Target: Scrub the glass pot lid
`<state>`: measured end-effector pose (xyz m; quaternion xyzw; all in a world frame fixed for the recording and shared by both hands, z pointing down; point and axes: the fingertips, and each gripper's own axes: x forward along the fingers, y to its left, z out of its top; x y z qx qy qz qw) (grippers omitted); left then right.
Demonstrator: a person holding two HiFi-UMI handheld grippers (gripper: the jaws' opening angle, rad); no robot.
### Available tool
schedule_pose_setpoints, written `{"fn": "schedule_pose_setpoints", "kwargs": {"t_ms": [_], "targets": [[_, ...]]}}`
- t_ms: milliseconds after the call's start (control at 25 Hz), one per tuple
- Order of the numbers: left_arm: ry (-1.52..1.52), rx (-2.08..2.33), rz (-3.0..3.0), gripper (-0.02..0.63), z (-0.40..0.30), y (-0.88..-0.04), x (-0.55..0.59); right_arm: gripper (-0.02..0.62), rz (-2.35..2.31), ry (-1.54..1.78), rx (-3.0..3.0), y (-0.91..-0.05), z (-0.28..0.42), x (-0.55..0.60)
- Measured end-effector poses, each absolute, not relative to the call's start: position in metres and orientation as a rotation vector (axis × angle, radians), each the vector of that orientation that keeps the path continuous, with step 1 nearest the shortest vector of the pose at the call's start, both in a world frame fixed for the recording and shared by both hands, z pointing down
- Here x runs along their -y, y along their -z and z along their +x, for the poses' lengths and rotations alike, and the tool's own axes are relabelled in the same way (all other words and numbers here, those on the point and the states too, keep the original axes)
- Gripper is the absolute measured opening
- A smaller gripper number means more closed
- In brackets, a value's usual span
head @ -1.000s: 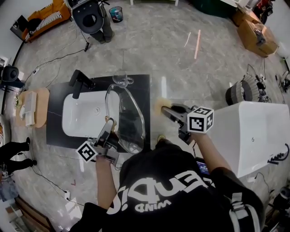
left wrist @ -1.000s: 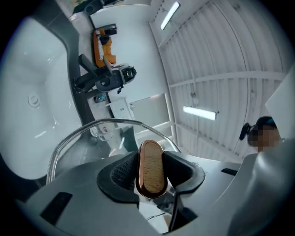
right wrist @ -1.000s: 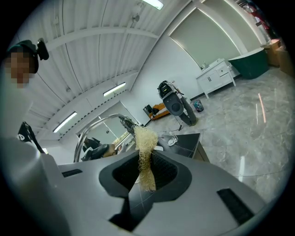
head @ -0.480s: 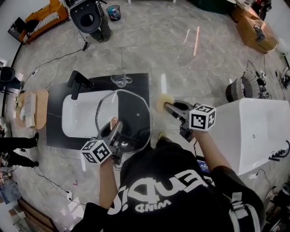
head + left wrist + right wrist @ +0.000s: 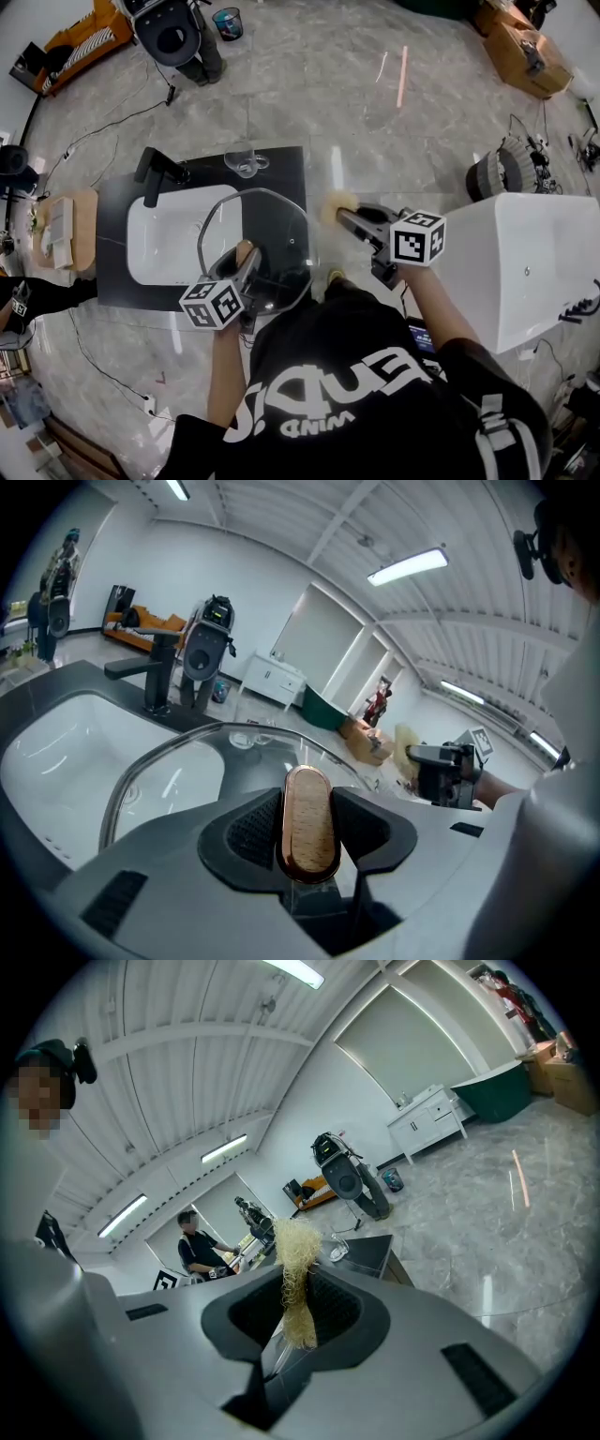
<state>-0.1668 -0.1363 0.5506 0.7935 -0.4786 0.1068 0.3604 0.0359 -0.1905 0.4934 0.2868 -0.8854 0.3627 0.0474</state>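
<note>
Clamps left gripper (image 5: 246, 267) on the wooden knob (image 5: 308, 829) of the glass pot lid (image 5: 272, 211), with pads pressed on both sides of knob. Holds lid near flat, slightly tilted, over right part of white sink basin (image 5: 159, 239) and black counter (image 5: 292, 178); resting or clear of it, cannot tell. Pinches pale fibrous scrubber (image 5: 297, 1274) in right gripper (image 5: 349, 219), with tuft poking past the jaw tips, right of lid and apart from it, past counter's right edge.

On counter: black faucet (image 5: 153, 171) at basin's far-left corner, clear glass piece (image 5: 246, 162) at far edge. Left of counter: wooden tray (image 5: 60, 225). Right: big white tub-like unit (image 5: 516, 267). All around: grey marble floor (image 5: 309, 84), cables, orange sofa (image 5: 80, 39) far left, cardboard boxes (image 5: 530, 56) far right. In right gripper view: a person (image 5: 195, 1241) in black, in the background.

Versus a second ago: lid then on edge, steep, over basin's right rim; now rolled flatter, broad face to head camera, lower. Left marker cube turned too. Right gripper and scrubber in same spot.
</note>
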Motion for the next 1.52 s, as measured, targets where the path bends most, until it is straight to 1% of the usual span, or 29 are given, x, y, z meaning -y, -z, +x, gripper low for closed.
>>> {"fn": "schedule_pose_setpoints", "kwargs": {"t_ms": [880,1520], "targets": [[-0.518,1.140,1.966,0.181,-0.126,-0.634,0.152,0.057,0.844,-1.101,2.704,-0.491,0.032,0.184],[-0.610,1.133,1.959,0.182,-0.124,-0.654,0.162,0.057,0.856,-1.120,2.681,-0.500,0.036,0.183]]}}
